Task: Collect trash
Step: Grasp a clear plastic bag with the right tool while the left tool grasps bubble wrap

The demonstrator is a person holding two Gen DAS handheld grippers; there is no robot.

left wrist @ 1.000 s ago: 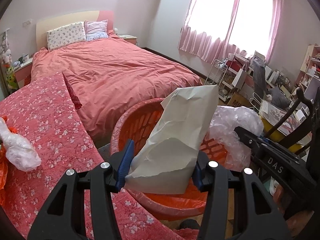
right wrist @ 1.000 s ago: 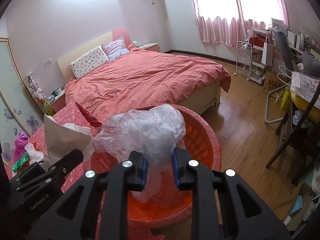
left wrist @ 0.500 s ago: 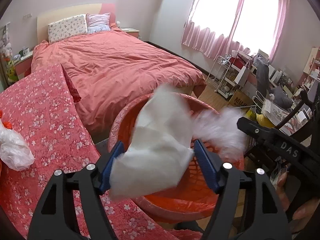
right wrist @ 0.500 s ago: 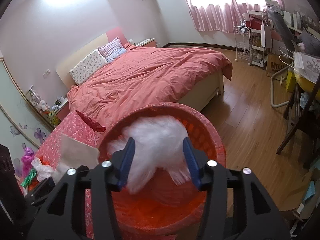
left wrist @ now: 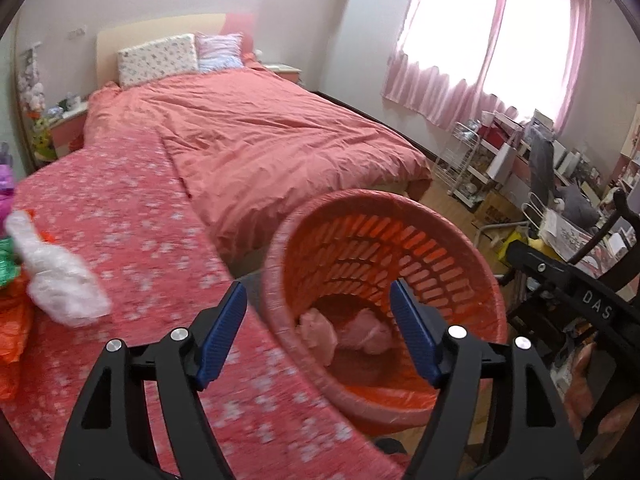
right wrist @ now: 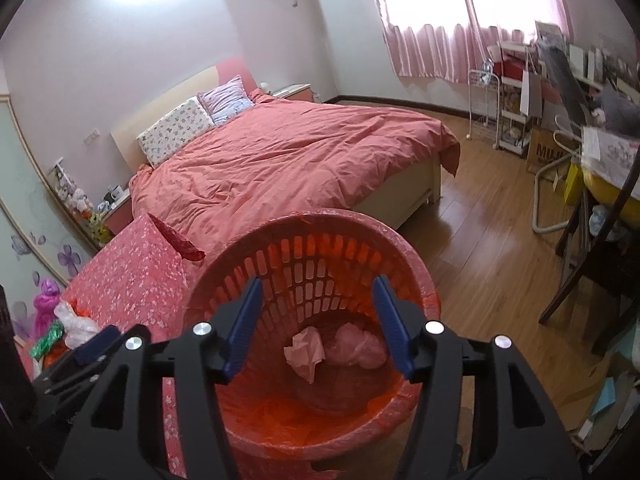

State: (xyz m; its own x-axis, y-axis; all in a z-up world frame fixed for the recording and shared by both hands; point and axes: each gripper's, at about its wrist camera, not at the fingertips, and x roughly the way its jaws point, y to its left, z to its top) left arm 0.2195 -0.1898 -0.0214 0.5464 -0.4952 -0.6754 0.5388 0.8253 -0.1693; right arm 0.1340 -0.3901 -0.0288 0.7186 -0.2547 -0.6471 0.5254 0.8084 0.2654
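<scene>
A red slotted basket (left wrist: 460, 256) (right wrist: 424, 280) lined with a red bag stands beside the flowered table. A crumpled paper (right wrist: 305, 354) (left wrist: 318, 330) and a clear plastic wad (right wrist: 360, 346) (left wrist: 370, 332) lie on its bottom. My left gripper (left wrist: 318, 330) is open and empty at the basket's left rim. My right gripper (right wrist: 318, 322) is open and empty above the basket's mouth. A clear plastic bag (left wrist: 60, 280) (right wrist: 76, 322) lies on the table at the left, next to orange (left wrist: 12, 328) and green (right wrist: 46, 340) wrappers.
The table (left wrist: 140, 240) has a red flowered cloth. A bed (left wrist: 260, 144) with a pink duvet stands behind the table and basket. Wooden floor (right wrist: 492, 248) lies to the right, with a dark chair (right wrist: 592, 264), a cluttered desk and a white rack (right wrist: 508, 112) along the wall.
Both grippers have opened. The paper fell from the left one and the plastic wad from the right one into the basket. The left gripper has swung left.
</scene>
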